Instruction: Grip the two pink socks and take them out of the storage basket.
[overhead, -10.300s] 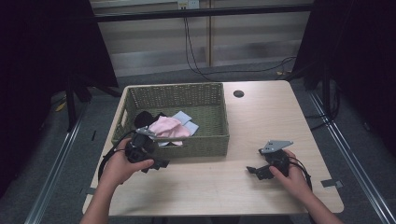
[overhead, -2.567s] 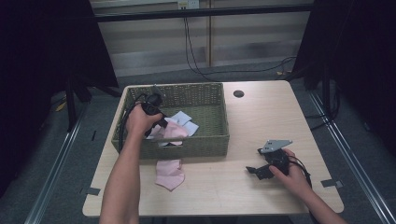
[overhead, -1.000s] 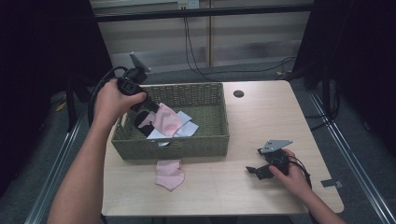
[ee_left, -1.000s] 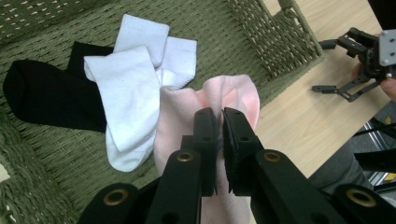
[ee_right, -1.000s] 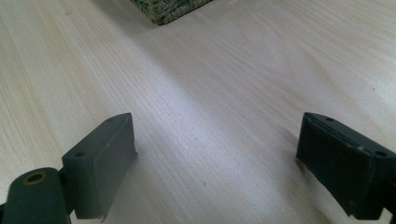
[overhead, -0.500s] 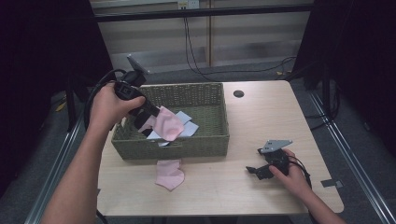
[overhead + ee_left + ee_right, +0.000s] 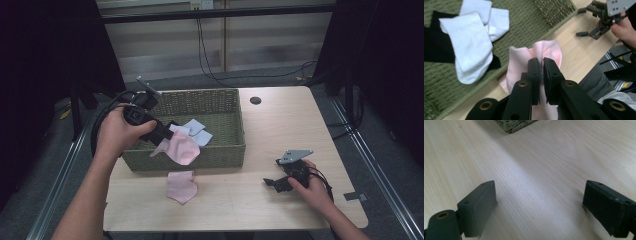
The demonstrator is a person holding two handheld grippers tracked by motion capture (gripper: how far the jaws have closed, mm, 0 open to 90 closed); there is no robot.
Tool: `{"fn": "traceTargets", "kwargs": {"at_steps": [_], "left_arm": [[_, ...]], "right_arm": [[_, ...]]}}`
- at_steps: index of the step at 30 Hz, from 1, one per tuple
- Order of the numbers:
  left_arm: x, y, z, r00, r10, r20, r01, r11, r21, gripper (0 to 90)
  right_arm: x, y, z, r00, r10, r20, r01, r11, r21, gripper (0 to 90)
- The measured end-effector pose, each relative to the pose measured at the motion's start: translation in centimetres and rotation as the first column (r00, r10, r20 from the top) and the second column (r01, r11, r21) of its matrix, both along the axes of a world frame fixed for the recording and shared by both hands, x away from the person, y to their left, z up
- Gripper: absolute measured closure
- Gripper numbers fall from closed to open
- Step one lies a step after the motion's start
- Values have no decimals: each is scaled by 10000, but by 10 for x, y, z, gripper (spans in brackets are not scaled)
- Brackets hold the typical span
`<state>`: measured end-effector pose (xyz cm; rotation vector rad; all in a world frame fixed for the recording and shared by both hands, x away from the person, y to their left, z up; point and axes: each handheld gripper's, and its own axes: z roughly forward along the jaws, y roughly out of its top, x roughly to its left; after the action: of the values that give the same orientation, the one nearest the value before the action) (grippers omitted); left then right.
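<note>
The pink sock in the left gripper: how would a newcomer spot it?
Find the green wicker basket at the table's left. Over its front wall, the left gripper pinches a pink sock in the air. The other pink sock lies flat on the table; the basket's socks are white and black.

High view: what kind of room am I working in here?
Probably a lab recording booth, not a home: black curtains flank the pale wooden table, cables hang down the back wall, and metal floor rails border it.
</note>
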<state>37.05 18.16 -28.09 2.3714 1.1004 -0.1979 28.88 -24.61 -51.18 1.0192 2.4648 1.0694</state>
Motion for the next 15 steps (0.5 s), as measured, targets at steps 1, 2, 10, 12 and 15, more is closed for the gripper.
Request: {"fn": "traceTargets", "kwargs": {"at_steps": [1, 2, 10, 12, 15], "left_arm": [[0, 0, 0, 10000, 0, 0, 0, 10000, 0, 842], [-3, -1, -3, 10000, -85, -31, 85, 10000, -34, 842], [-15, 0, -23, 9999, -159, -6, 159, 9998, -91, 842], [-19, -1, -28, 9998, -185, -3, 185, 9998, -122, 842], [-25, -4, -36, 9996, -278, 33, 279, 9996, -108, 842]], "right_arm": [[0, 0, 0, 10000, 0, 0, 0, 10000, 0, 108], [0, 0, 0, 10000, -1, -1, 1, 10000, -1, 107], [0, 0, 0, 10000, -18, -54, 18, 10000, 6, 108], [0, 0, 0, 10000, 6, -47, -6, 10000, -15, 107], [0, 0, 0, 10000, 5, -48, -5, 10000, -14, 108]]}}
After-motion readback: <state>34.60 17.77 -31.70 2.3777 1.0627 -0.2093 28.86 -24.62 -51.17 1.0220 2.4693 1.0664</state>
